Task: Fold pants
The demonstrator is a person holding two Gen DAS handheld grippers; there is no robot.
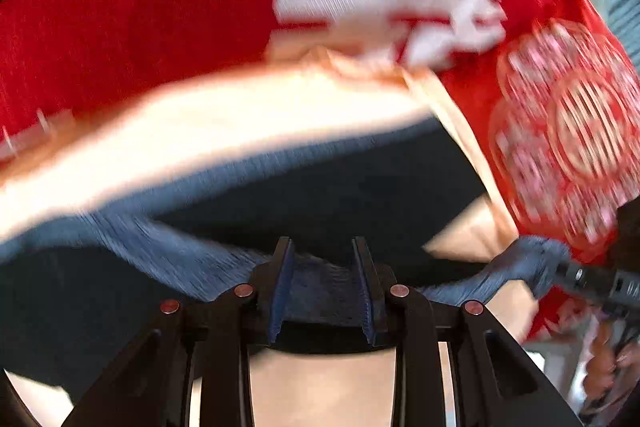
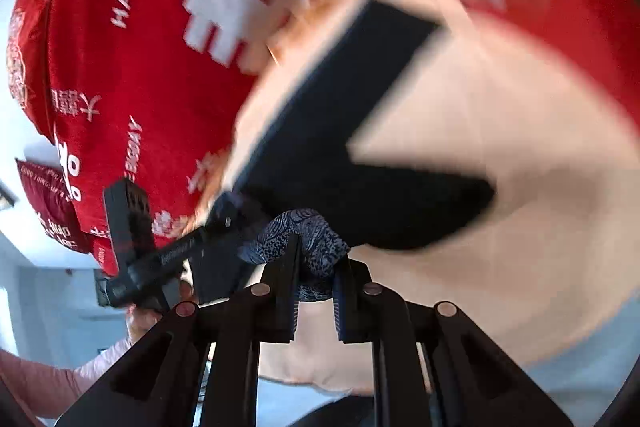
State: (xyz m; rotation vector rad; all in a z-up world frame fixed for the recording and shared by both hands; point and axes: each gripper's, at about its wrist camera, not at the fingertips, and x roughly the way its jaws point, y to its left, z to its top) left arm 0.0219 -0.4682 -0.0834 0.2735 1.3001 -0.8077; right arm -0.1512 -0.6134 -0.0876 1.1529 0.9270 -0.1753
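The dark blue pants (image 1: 320,187) hang stretched over a cream sheet (image 1: 200,123). My left gripper (image 1: 323,267) is shut on a bunched edge of the pants. In the right wrist view the pants (image 2: 340,131) spread as a dark shape over the cream sheet (image 2: 500,147), and my right gripper (image 2: 316,259) is shut on a bunched blue end of them. The right gripper also shows in the left wrist view (image 1: 560,267), holding the cloth at the right. The left gripper's body shows in the right wrist view (image 2: 160,255). Both views are blurred by motion.
A red blanket with white characters (image 1: 140,7) covers the bed behind the sheet, also in the right wrist view (image 2: 140,67). A red patterned pillow (image 1: 568,131) lies to the right. A hand and pink sleeve (image 2: 80,367) hold the left gripper.
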